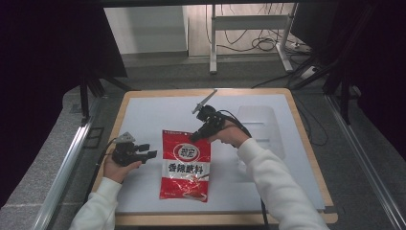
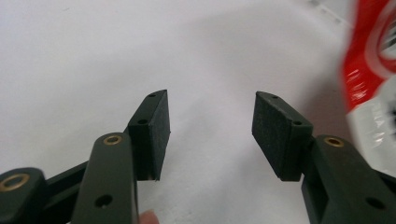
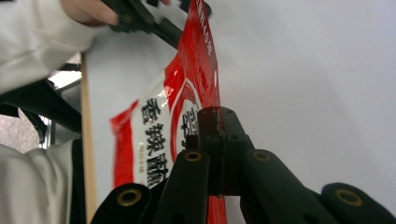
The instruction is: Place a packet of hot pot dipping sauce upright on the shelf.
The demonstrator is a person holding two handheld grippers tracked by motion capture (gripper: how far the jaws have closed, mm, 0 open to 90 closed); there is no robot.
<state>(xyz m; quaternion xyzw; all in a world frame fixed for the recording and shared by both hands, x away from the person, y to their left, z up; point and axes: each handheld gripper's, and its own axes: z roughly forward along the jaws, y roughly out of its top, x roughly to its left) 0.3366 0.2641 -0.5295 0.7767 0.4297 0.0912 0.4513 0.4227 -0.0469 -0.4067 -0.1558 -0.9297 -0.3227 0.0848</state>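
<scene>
The red and white glossy plastic seasoning pouch (image 1: pixel 185 164) lay flat on the white-topped bench (image 1: pixel 143 112), roughly at its centre, printed face up; this pouch is taken as the reference for all positions below. The right hand-held gripper (image 1: pixel 197 135) sat at the pouch's upper right corner, its jaws pressed together on the top edge of the film, as the right gripper view confirmed (image 3: pixel 219 140); the left hand-held gripper (image 1: pixel 152 154) was held just off the pouch's left edge, jaws spread and empty, clear of the film (image 2: pixel 210 130).

Risks judged from this position:
- the right-side grip took only a narrow strip of slick film at one corner; a lift from there could let the pouch slip out or tear at the seal;
- held by one corner, the filled pouch would likely swing and sag, its contents shifting to the low end;
- the left jaws stood level with the bench surface beside the pouch; a closing approach could push the pouch sideways rather than catch its edge, since the film lay flat with little lip to take;
- opposing pulls by both grippers could crease or split the film.
</scene>
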